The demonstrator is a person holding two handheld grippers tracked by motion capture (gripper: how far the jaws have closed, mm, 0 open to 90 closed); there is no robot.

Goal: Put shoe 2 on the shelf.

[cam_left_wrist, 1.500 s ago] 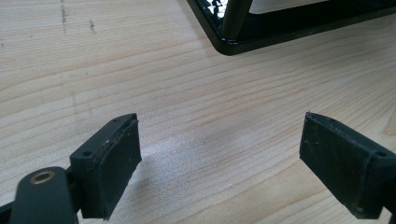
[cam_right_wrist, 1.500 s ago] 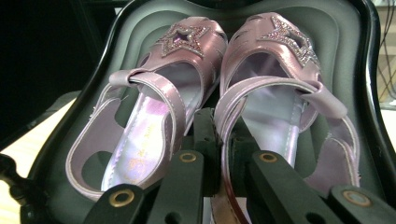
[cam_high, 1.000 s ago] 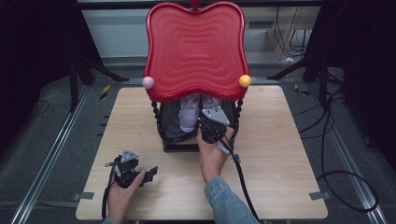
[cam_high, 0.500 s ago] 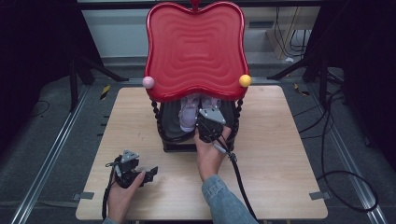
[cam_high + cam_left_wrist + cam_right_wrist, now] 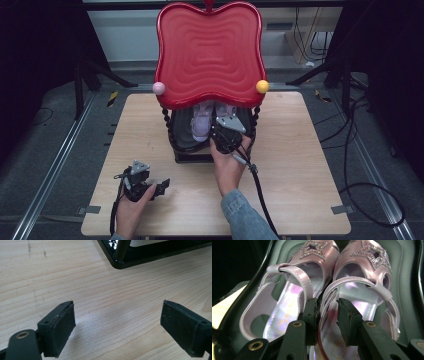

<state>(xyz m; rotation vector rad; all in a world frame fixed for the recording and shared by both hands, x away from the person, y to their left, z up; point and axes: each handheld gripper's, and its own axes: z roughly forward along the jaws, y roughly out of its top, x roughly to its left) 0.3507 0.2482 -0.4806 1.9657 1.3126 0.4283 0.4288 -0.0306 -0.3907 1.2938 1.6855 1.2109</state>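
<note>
A pair of pink strap shoes with glittery stars, the left shoe (image 5: pixel 287 302) and the right shoe (image 5: pixel 362 290), lies in a black tray (image 5: pixel 190 155) under a red apple-shaped top (image 5: pixel 210 50). My right gripper (image 5: pixel 328 315) reaches into the tray (image 5: pixel 409 277) from the front. Its jaws have just been opening, and they stand slightly apart around the inner heel rim of the right shoe without pressing on it. In the high view the right gripper (image 5: pixel 220 132) sits beside the shoes (image 5: pixel 202 122). My left gripper (image 5: pixel 150 187) rests open on the wooden table (image 5: pixel 300 190) at the front left, nothing between its jaws (image 5: pixel 117 327).
The red top sits on twisted black posts, with a pink ball (image 5: pixel 159 88) and a yellow ball (image 5: pixel 262 86) at its lower corners. The tray's corner (image 5: pixel 150 257) lies ahead of the left gripper. Black stands and cables surround the table.
</note>
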